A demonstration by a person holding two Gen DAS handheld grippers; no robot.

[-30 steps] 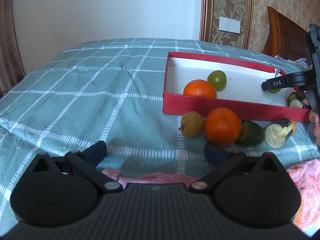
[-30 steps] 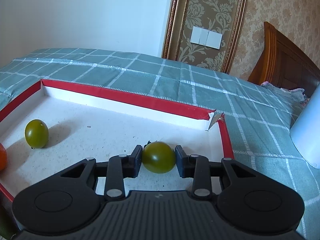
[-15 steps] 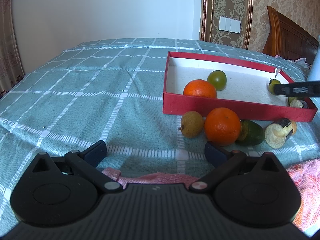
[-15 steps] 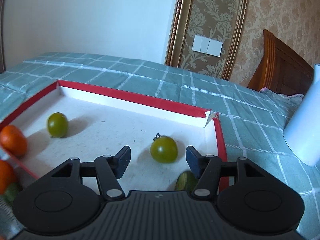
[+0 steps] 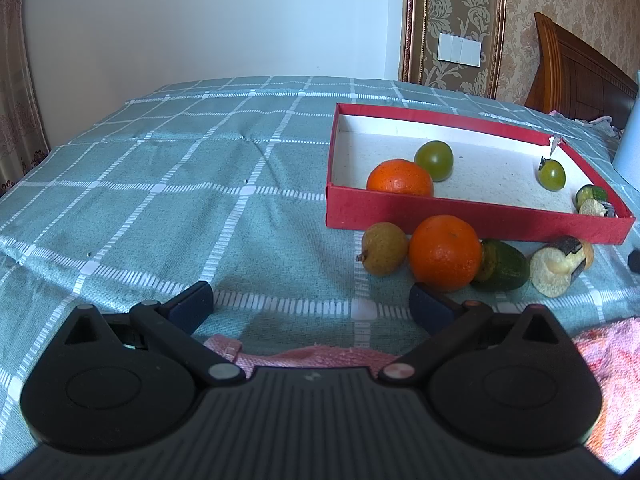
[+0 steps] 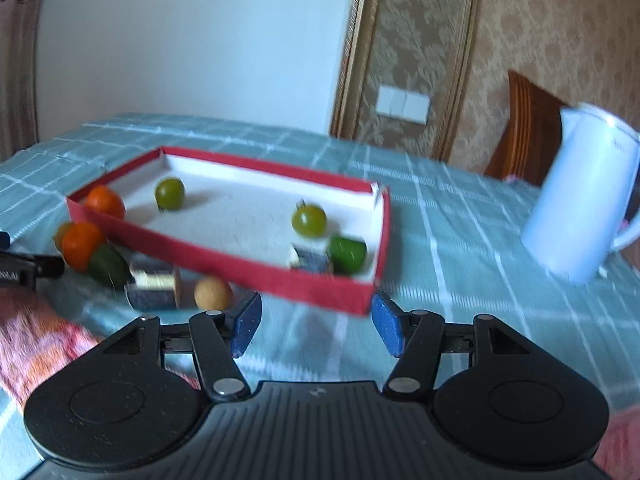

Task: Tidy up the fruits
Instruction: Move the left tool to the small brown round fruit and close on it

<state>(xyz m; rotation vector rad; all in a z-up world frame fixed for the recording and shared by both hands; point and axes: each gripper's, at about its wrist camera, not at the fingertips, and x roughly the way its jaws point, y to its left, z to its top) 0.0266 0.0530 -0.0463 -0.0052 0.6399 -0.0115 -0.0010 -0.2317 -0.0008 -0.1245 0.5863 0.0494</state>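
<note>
Fruits are split between the bedspread and the red box [image 5: 472, 216], and I have nothing in hand: my left gripper [image 5: 310, 302] sits low over the bed's near edge with its jaws spread wide and empty, and my right gripper [image 6: 316, 326] hangs just off the box's near right corner, jaws parted with only cloth between them. Nearest me, along the outside of the box's front wall, lie a brownish round fruit [image 5: 383, 249], a loose orange [image 5: 445, 253] touching it, a dark green fruit [image 5: 505, 266] tucked against the orange, and a pale cut piece [image 5: 558, 266]; the right wrist view also shows a small tan ball [image 6: 213, 293] by that wall. My worry is that these are packed together on soft, quilted cloth: I judge that closing on the orange could nudge its neighbours into rolling, and a jaw coming in low might snag the pink towel [image 5: 608, 348] or bump the light cardboard wall and shift the box. The right view is blurred, so I would not trust fine alignment from it. Inside the box, an orange [image 5: 400, 178] rests against the front wall near the left corner, a green tomato [image 5: 434, 160] just behind it, a second green tomato [image 5: 552, 174] toward the far right corner, and a green piece with a pale chunk [image 5: 592, 200] in the near right corner. Beyond, off the box's right side, stands a white jug [image 6: 576, 196].
</note>
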